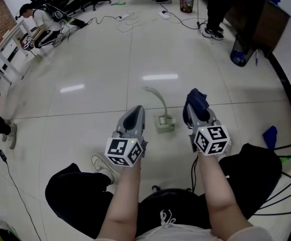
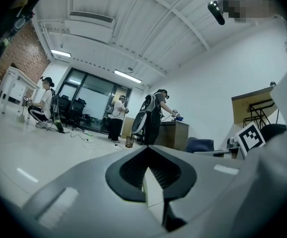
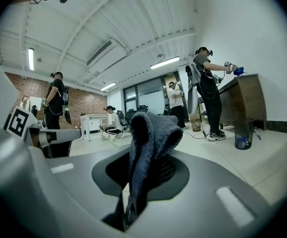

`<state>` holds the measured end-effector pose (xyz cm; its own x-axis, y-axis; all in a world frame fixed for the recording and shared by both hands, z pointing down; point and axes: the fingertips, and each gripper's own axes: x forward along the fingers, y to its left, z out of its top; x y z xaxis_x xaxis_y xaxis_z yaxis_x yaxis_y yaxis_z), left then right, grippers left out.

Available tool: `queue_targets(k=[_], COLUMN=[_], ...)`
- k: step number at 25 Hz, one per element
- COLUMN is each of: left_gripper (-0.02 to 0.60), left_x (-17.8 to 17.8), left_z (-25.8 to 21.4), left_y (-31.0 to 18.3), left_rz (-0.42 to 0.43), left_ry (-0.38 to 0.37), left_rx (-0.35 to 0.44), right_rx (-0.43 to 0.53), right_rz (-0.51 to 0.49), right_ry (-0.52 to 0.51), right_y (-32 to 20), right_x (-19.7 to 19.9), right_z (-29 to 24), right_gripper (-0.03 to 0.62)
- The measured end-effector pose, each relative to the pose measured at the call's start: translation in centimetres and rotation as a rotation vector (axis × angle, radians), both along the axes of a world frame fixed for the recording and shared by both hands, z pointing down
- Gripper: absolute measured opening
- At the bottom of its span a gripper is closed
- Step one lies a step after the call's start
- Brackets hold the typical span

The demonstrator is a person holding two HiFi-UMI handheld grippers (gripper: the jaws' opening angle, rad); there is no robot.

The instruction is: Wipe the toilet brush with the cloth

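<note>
Looking down past two bare forearms onto a pale tiled floor (image 1: 85, 109). At centre, a white toilet brush (image 1: 158, 98) standing in its holder (image 1: 165, 124), curved handle leaning up and to the left. Just left of the toilet brush, the left gripper (image 1: 134, 113), jaws clenched together on nothing. Just right of the toilet brush, the right gripper (image 1: 195, 105), clamped on a dark blue cloth (image 1: 197, 98) bunched over its tip, near the brush but apart from it. Far beyond the toilet brush, to the left, a crouching person (image 1: 39, 18).
</note>
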<state>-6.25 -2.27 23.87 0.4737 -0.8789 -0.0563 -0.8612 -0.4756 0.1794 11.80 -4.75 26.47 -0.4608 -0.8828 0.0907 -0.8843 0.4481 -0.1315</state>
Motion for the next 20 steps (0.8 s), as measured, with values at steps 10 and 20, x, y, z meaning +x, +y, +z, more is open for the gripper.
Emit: queue_targets(k=[10,20], left_gripper=[0.006,0.006], left_x=[0.7,0.5], left_z=[0.6,1.2], left_y=[0.1,-0.2], left_rz=[0.044,0.036], left_ry=[-0.002,-0.036], left_rx=[-0.015,-0.018], right_rx=[-0.026,-0.039], right_rz=[-0.002,-0.009], right_ry=[0.016,0.016], right_y=[0.1,0.0], right_x=[-0.2,-0.7], right_z=[1.0,1.7], right_gripper=[0.06,0.06])
